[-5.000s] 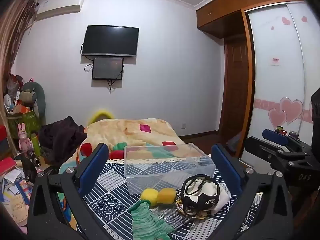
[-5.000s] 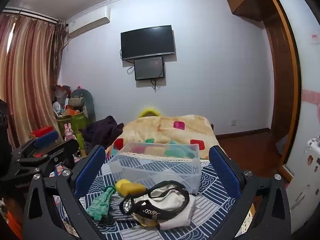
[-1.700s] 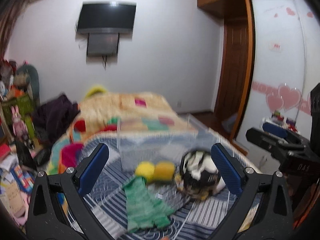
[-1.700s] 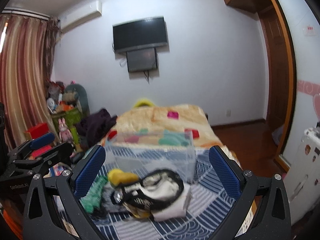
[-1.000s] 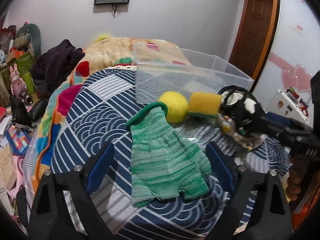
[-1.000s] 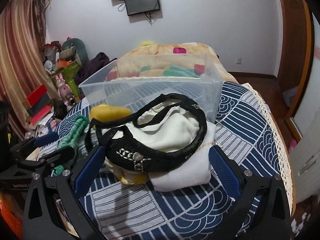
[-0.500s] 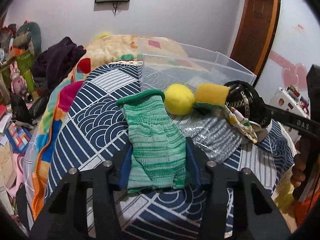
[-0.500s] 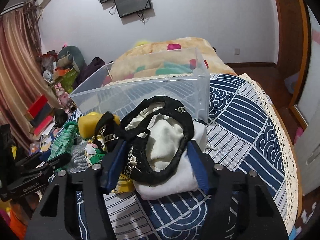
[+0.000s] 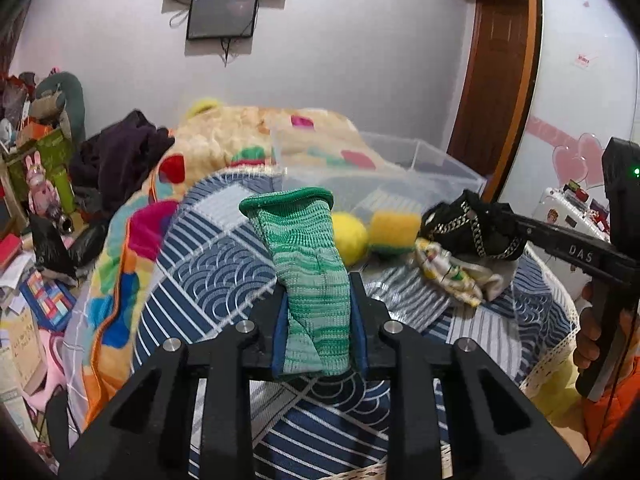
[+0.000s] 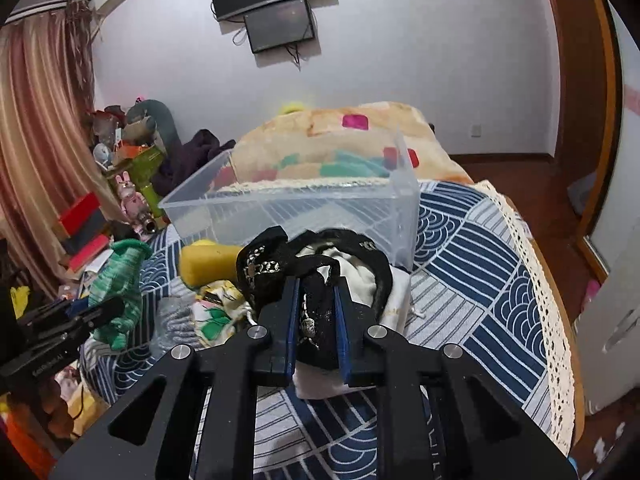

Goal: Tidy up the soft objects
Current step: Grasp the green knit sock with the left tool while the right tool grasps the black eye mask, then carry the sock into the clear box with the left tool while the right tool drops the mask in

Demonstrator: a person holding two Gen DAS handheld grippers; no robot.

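Two grippers: each had just closed its jaws on a soft thing.
Left gripper: clamped on the green knitted glove, lifted off the blue patterned bedspread.
Glove axis: long side ran away from the camera, green cuff at the far end, tilted upward.
Right gripper: clamped on the black chain-trimmed strap atop the white cloth.
Left view only: one yellow ball, beside one yellow sponge.
Right view only: the ball was hidden; the curtain showed.
Clear plastic bin: one, just behind the pile.
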